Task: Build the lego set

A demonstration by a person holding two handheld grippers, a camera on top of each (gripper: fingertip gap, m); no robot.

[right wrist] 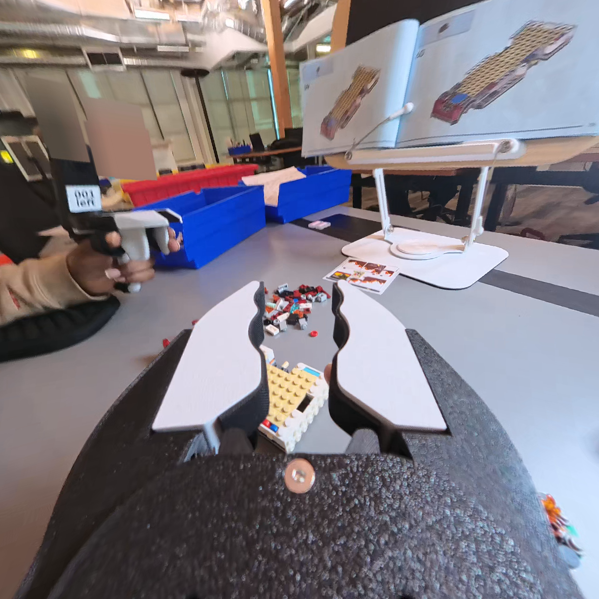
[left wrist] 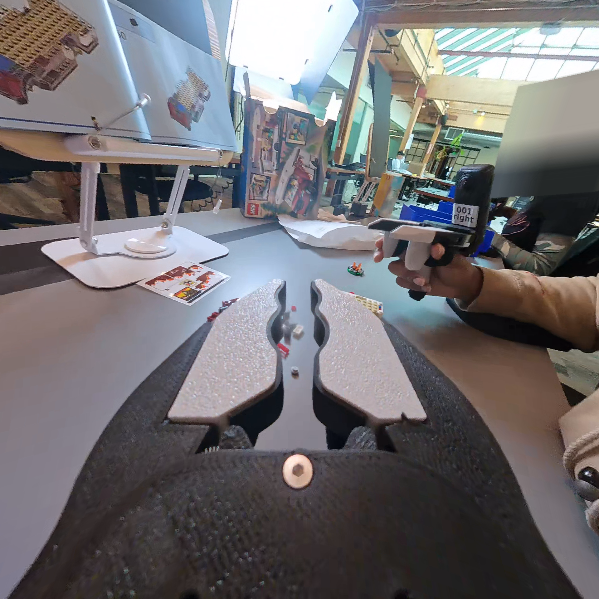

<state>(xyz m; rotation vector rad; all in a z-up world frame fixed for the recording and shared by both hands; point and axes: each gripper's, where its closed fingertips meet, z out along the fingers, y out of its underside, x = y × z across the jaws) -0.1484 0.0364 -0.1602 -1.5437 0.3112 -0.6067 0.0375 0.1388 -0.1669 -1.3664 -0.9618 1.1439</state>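
My left gripper (left wrist: pixel 297 283) is in the air above the grey table (left wrist: pixel 97 340). Its fingers stand a narrow gap apart with nothing between them. Through the gap I see small loose bricks (left wrist: pixel 291 327) on the table below. It also shows in the right wrist view (right wrist: pixel 171 216), held by a hand. My right gripper (right wrist: pixel 296 285) is open and empty, above a tan and white brick build (right wrist: pixel 291 392) on the table. A pile of small red, grey and white bricks (right wrist: pixel 291 308) lies past its fingertips. The right gripper (left wrist: pixel 379 225) and the build (left wrist: pixel 369 303) also show in the left wrist view.
An open instruction book (right wrist: pixel 453 84) rests on a white stand (right wrist: pixel 428 256), with a sticker sheet (right wrist: pixel 361 275) in front. Blue bins (right wrist: pixel 210 223) stand at the far left. A set box (left wrist: pixel 282 162), a white paper bag (left wrist: pixel 327 233) and a small green round piece (left wrist: pixel 355 269) are on the table. My right fingertips sit around 20 cm from my left ones.
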